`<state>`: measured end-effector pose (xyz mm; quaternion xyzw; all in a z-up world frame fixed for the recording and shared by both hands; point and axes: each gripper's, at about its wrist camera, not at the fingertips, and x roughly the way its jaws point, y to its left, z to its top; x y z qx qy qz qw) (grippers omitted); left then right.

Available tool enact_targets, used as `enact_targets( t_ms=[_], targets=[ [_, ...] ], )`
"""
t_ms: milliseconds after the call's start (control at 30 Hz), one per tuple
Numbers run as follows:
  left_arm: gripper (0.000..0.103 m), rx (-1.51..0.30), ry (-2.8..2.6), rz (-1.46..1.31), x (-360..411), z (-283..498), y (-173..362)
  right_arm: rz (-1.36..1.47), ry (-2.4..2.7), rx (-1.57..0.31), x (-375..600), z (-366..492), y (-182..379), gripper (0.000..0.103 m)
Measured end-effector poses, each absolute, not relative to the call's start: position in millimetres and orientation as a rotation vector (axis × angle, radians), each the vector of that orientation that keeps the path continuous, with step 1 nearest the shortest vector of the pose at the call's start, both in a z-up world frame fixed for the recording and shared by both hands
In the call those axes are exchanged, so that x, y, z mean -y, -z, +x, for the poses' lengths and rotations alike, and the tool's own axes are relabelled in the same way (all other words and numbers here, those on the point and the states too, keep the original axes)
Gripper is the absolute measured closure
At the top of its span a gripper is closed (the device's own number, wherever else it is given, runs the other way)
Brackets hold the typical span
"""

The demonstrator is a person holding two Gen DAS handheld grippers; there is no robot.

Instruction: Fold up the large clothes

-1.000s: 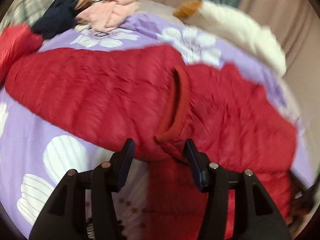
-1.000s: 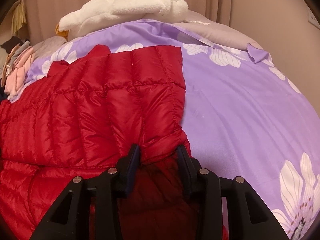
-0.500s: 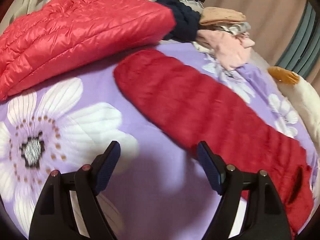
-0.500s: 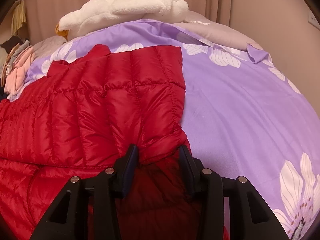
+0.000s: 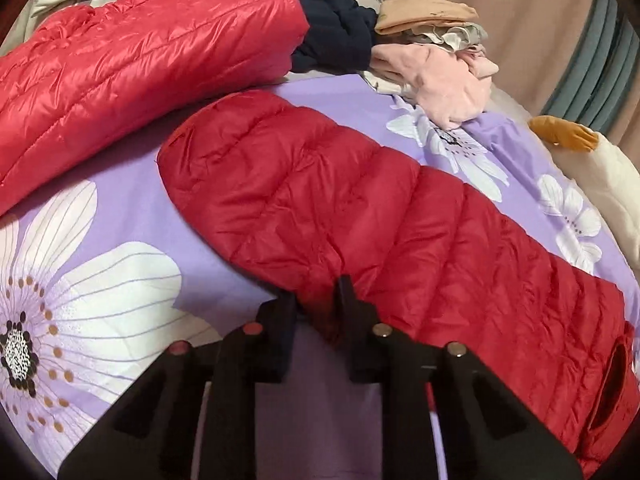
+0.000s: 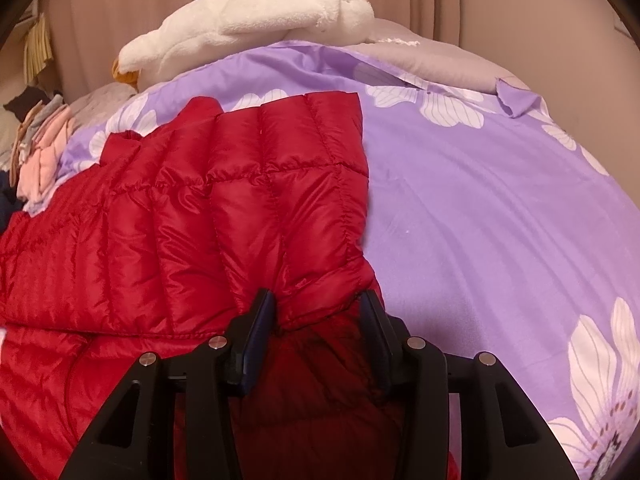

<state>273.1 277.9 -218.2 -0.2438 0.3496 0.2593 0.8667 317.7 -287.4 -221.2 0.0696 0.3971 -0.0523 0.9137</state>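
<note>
A dark red quilted down jacket lies spread on a purple flowered bedspread (image 5: 120, 208). In the left wrist view its long sleeve (image 5: 320, 200) runs from upper left to lower right. My left gripper (image 5: 316, 300) sits at the sleeve's near edge, its jaws closing with a fold of the sleeve pinched between them. In the right wrist view the jacket's body (image 6: 200, 220) fills the left half. My right gripper (image 6: 318, 304) is shut on a bunched corner of the hem, beside bare bedspread (image 6: 480, 200).
A folded, lighter red puffer jacket (image 5: 120, 60) lies at the back left. Beside it are a navy garment (image 5: 336, 36) and a pile of pink and tan clothes (image 5: 432, 64). A white plush toy (image 6: 260, 32) lies along the far edge before beige curtains.
My left gripper swung from the jacket's pocket area to the sleeve, opened wide over the bedspread, then closed on the sleeve's edge. The right gripper kept its hold in place.
</note>
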Motion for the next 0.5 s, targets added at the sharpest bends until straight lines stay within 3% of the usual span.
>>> enact_targets(
  t_ms=[167, 500],
  targets=[
    [0.093, -0.709, -0.512, -0.41, -267, 293, 205, 0.149, 0.104, -0.816, 288, 318, 221, 0.058],
    [0.095, -0.64, -0.327, -0.094, -149, 309, 171, 0.055, 0.145, -0.77, 281, 298, 202, 0.058]
  ],
)
